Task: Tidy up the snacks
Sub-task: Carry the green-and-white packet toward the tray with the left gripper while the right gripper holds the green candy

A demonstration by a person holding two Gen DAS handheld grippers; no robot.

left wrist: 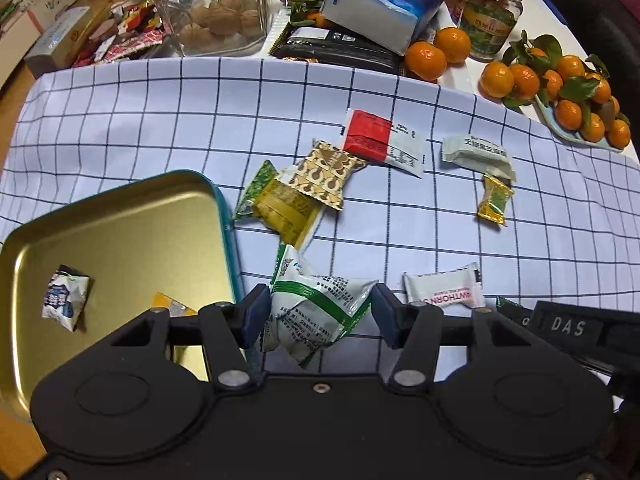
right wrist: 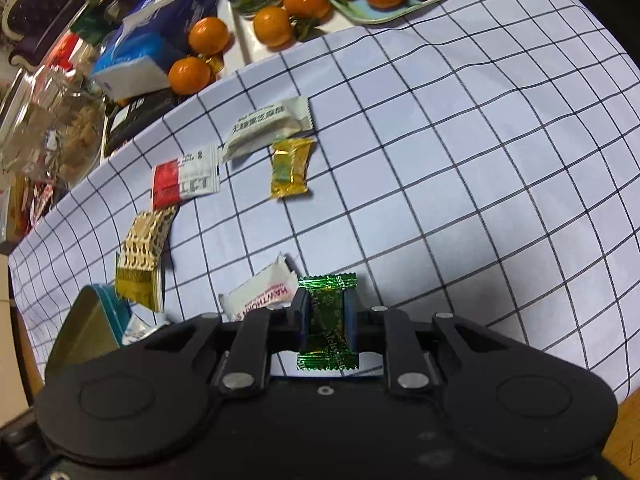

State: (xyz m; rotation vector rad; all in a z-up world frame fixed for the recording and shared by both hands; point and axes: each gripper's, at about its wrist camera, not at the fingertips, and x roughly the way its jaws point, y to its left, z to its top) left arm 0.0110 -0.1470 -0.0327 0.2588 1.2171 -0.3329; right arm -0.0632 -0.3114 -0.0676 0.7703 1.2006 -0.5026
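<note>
Step in hand: judged from the layout, both tools are carrying wrapped snacks toward the gold tin [left wrist: 120,232] at the left of the checked cloth [left wrist: 400,240].
Left tool [left wrist: 318,314]: pinching a white-and-green snack packet [left wrist: 316,308]; the blue pads press its two sides and the film puckers between them.
Right tool [right wrist: 325,312]: pressed together on a green foil candy [right wrist: 326,320], gripped across its middle, with both crimped ends sticking out beyond the pads.
Doing it well: bring each snack over the tin's open interior before letting go, and lower it close to the floor so that the light wrapper does not bounce off the rim. The two tools should take turns over the tin rather than crowd it.
Tin: shallow, rounded corners, brushed gold inside, teal outside wall; a small crumpled blue-and-white candy [left wrist: 66,298] and a yellow-cornered packet [left wrist: 170,304] already lie in it.
Left on the cloth: a white hawthorn bar [left wrist: 442,290], a gold-patterned wafer packet [left wrist: 324,174] lying over a yellow-green one [left wrist: 286,210], a red-and-white sachet [left wrist: 382,140], a pale grey bar [left wrist: 478,154] and a small gold foil candy [left wrist: 494,200].
Textures: glossy crinkled film and foil, slippery under the pads; soft woven cloth with slight folds.
Tabletop beyond: loose tangerines [left wrist: 438,52], a tissue pack [left wrist: 380,4].
</note>
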